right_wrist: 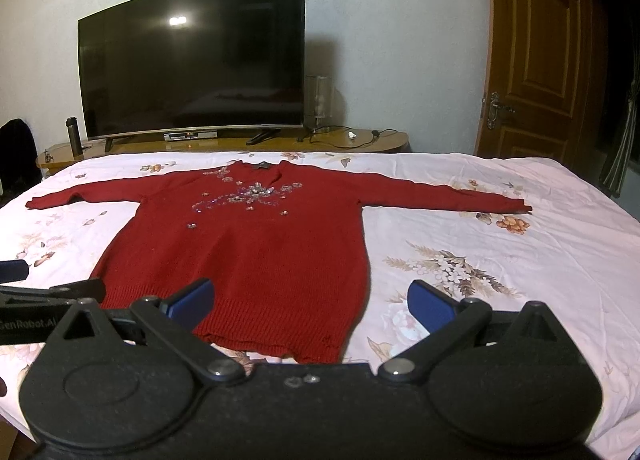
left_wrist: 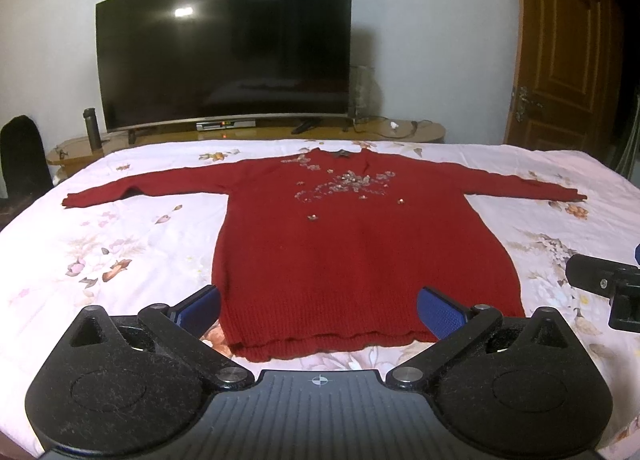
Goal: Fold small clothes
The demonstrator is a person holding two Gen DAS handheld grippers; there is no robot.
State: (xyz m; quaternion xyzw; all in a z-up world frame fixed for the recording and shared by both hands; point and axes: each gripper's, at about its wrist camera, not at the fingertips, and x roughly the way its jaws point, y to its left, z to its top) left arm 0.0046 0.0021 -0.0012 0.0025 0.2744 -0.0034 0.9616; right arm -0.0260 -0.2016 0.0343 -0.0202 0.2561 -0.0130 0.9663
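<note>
A dark red knitted sweater [left_wrist: 360, 244] with sequins on the chest lies flat on the bed, both sleeves spread out sideways, hem nearest me. It also shows in the right wrist view [right_wrist: 256, 252]. My left gripper [left_wrist: 318, 310] is open and empty, held just above the hem, its blue pads [left_wrist: 436, 314] on either side of it. My right gripper [right_wrist: 310, 302] is open and empty, held over the hem's right corner. Part of the right gripper [left_wrist: 608, 284] shows at the right edge of the left wrist view.
The bed has a white floral sheet [left_wrist: 120, 244]. Behind it a wooden TV stand [left_wrist: 240, 135] carries a large curved TV [left_wrist: 224, 47], a dark bottle [left_wrist: 91, 127] and cables. A wooden door [right_wrist: 536, 51] stands at the right.
</note>
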